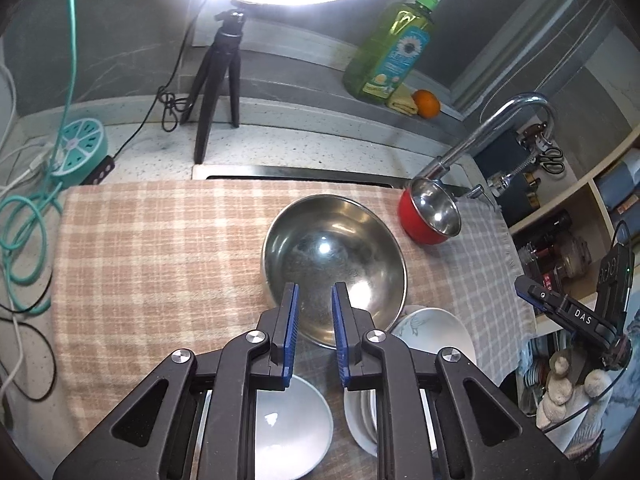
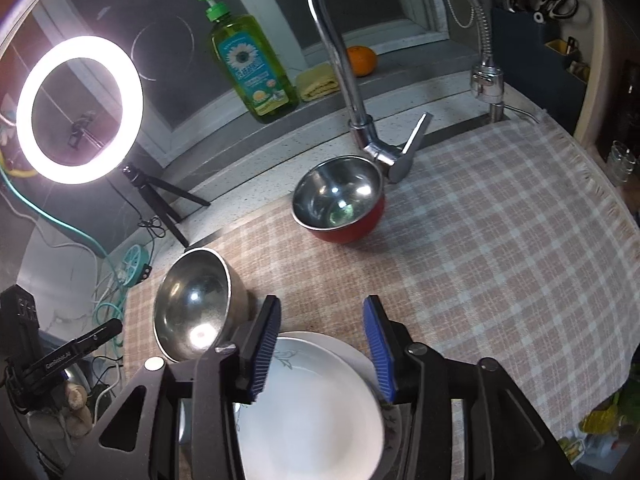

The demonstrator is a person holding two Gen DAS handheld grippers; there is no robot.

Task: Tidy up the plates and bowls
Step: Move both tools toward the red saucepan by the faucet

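The left gripper (image 1: 313, 300) is held narrowly parted over the near rim of the large stainless-steel bowl (image 1: 334, 264); nothing is pinched. The right gripper (image 2: 320, 332) is spread wide above the stacked white ceramic plates (image 2: 312, 412), none gripped. A small red steel-lined bowl (image 2: 340, 200) is left by the chrome faucet (image 2: 360, 120). All dishes rest on the checked cloth (image 2: 500, 220), presumably as padding.

we see the white bowl (image 1: 288, 424) only in part, behind the left gripper's (image 1: 313, 294) arms and cut by the bottom edge. the white plates (image 2: 312, 412) run off the bottom edge too, under the right gripper (image 2: 322, 312). the bottle's (image 2: 250, 60) label print is too small to read. shelf items (image 1: 560, 248) blur together.
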